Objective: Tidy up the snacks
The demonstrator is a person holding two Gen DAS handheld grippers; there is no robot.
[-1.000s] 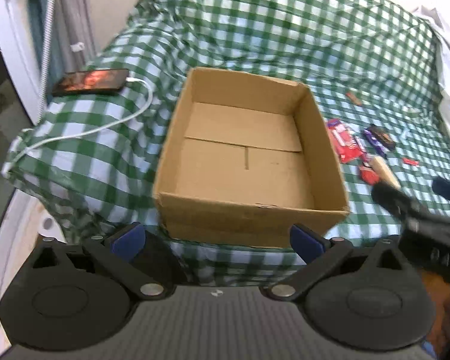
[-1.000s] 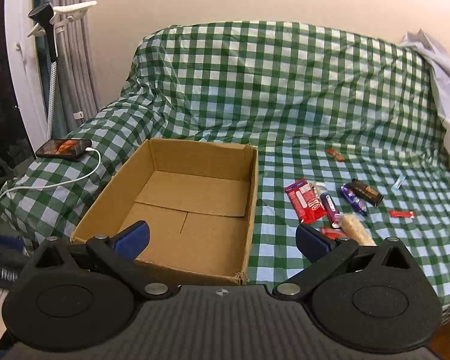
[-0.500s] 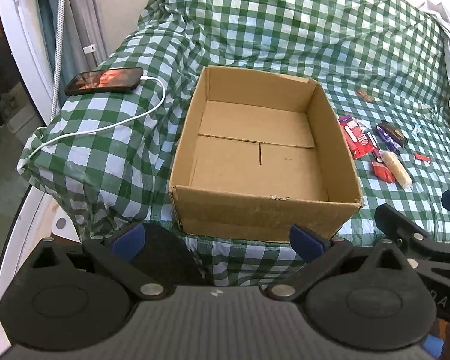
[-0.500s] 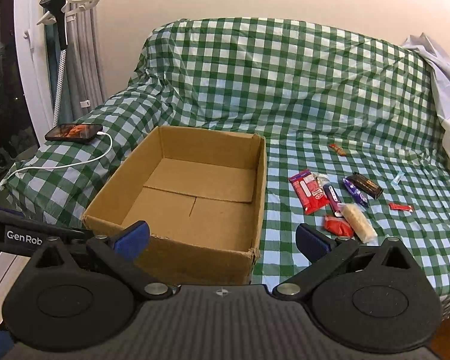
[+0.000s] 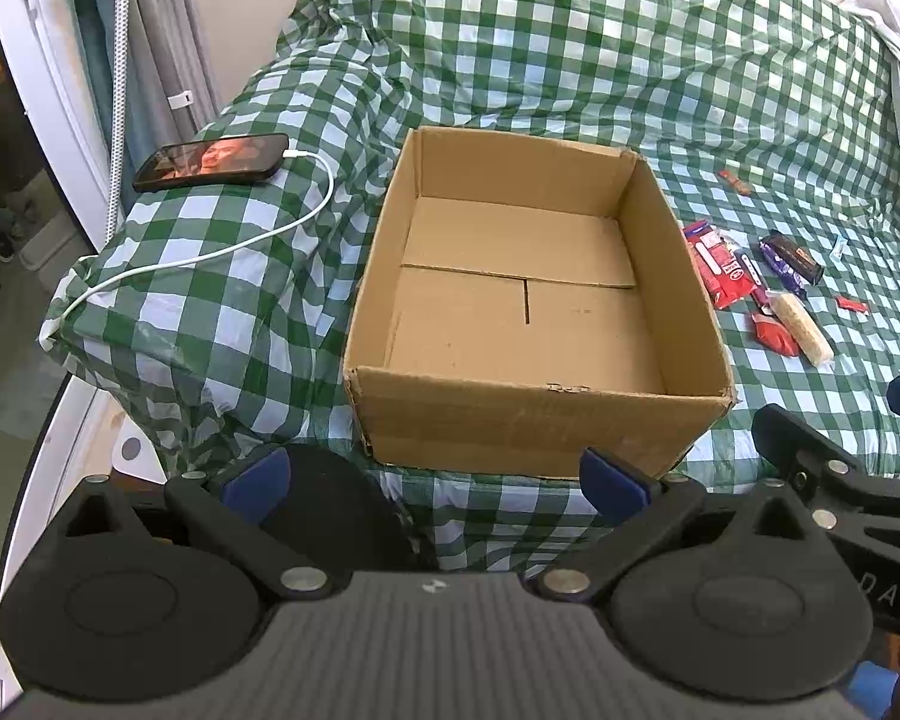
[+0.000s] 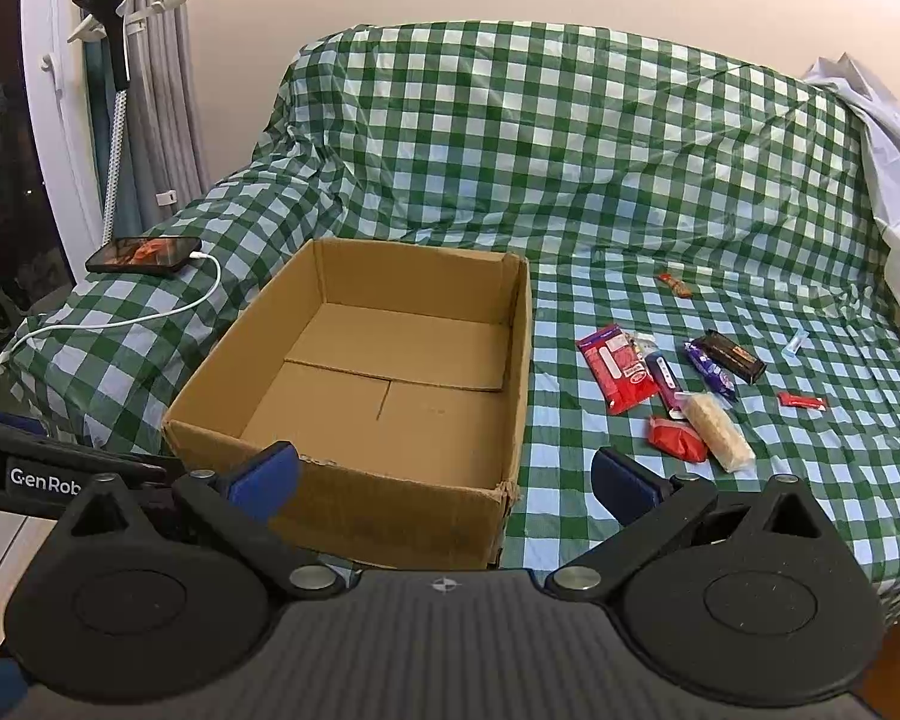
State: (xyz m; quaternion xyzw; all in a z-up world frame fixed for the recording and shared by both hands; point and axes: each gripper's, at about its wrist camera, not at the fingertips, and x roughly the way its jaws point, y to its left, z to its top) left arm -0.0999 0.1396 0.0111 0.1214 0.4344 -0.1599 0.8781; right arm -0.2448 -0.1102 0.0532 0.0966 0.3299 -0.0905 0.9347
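Note:
An open, empty cardboard box point(image 5: 534, 414) point(image 6: 390, 510) sits on a green checked cover. To its right lie several snacks: a red wafer pack point(image 6: 618, 369) point(image 5: 717, 267), a purple bar point(image 6: 709, 366), a dark bar point(image 6: 735, 355), a pale rice bar point(image 6: 717, 432) point(image 5: 804, 330), a red pouch point(image 6: 678, 438) and small red sweets point(image 6: 801, 401). My left gripper point(image 5: 435, 477) is open and empty, in front of the box's near wall. My right gripper point(image 6: 444, 480) is open and empty, near the box's front right corner. Each gripper shows at the edge of the other's view.
A phone point(image 5: 210, 161) on a white charging cable point(image 5: 210, 255) lies on the sofa arm left of the box. A steamer stand point(image 6: 117, 60) and curtains stand at far left. A white cloth point(image 6: 894, 168) hangs at the right.
Both grippers have pulled back and risen slightly, so the box and snacks look farther away. Both stay open. Nothing on the cover has moved.

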